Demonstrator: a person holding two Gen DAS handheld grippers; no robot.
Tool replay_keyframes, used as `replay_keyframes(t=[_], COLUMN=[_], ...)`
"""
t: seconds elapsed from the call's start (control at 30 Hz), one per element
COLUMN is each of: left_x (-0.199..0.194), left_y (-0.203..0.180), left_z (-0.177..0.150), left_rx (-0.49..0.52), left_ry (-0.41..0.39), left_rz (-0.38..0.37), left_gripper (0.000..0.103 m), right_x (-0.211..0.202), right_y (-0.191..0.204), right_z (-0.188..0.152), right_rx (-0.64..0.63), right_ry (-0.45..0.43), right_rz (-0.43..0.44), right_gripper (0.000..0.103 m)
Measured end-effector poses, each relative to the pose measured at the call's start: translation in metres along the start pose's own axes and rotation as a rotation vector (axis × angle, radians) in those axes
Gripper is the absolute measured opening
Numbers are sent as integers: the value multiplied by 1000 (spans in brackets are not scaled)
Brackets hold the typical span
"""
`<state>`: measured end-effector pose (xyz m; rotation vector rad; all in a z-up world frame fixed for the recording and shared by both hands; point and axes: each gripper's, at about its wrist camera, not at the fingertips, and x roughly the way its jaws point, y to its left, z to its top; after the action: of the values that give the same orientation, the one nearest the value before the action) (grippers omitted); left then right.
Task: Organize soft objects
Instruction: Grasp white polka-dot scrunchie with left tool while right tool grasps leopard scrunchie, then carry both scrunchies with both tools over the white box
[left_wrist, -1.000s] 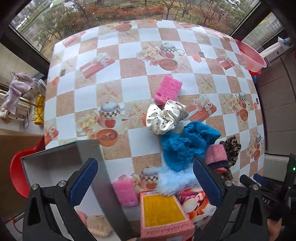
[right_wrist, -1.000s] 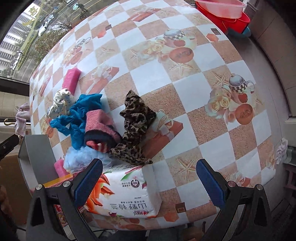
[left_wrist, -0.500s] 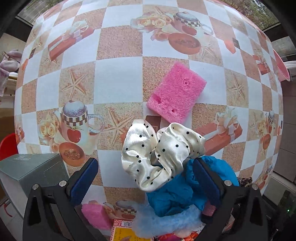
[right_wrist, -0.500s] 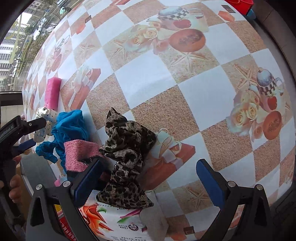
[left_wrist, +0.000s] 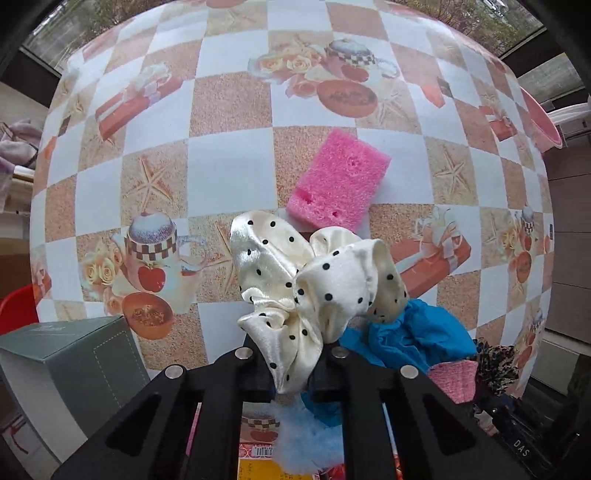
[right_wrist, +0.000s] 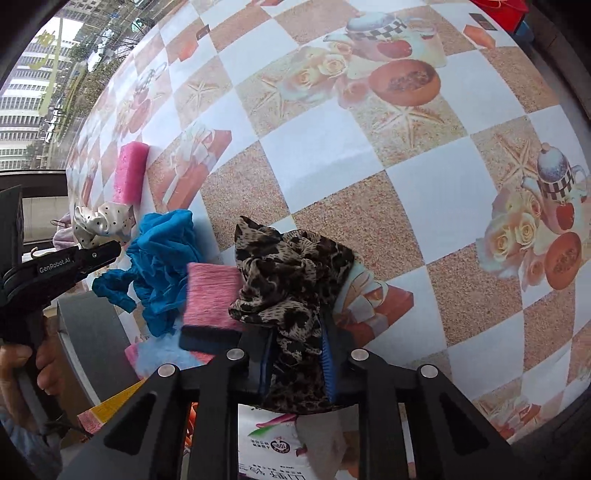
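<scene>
Left gripper (left_wrist: 291, 363): jaws clamped on a cream dotted scrunchie (left_wrist: 314, 284), lower centre of the left wrist view; a second ago they stood wide above the pile.
Right gripper (right_wrist: 297, 363): jaws closing on a leopard scrunchie (right_wrist: 291, 280), lower centre of the right wrist view; cloth sits between the blue pads (right_wrist: 326, 363), which were wide apart earlier.
Meaning: both pieces look secured and ready to lift.
Surroundings: blue cloth (left_wrist: 410, 336) just right of the cream piece; pink sponge (left_wrist: 340, 179) above it on the checked tablecloth (left_wrist: 229, 99); grey box (left_wrist: 74, 354) at lower left, probably the destination.
Hidden: pad contact on the left side is masked by fabric; pale blue fluff (left_wrist: 306, 439) and packets at the bottom edge are cut off.
</scene>
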<state>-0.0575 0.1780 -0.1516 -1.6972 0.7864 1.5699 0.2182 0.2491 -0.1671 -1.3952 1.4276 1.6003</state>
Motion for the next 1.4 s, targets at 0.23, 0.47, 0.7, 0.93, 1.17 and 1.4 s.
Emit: replay_keyframes(t=[0.23,0.47,0.7,0.93,1.17,1.4], left_x=[-45,-90,-98,-113,-121,-120], left_y=[-9,-18,-23,-34,-48,-71], left_z=[-21,-53,-70,-97,-121,-155], left_rx=[69,147,174,212,254,384], left_ry=[-111,-186,-211,-216,-218,-200], left_rz=[-19,-45,-54,-47,-78,-83], left_gripper=[11,11,12,12,12,12], right_x=[-34,-59,-37,12,-5,-47], right_y=[-4,6,-2,-6,-19,-50], right_z=[-14,-23,-13,10,5,-25], right_rx=[-4,-24,-14,-15,-16,81], right_ry=[-82,-132,-131,-63,-63,-122], right_rz=[25,40,-58,-149,-23,48], right_gripper=[23,23,60,55,15,15])
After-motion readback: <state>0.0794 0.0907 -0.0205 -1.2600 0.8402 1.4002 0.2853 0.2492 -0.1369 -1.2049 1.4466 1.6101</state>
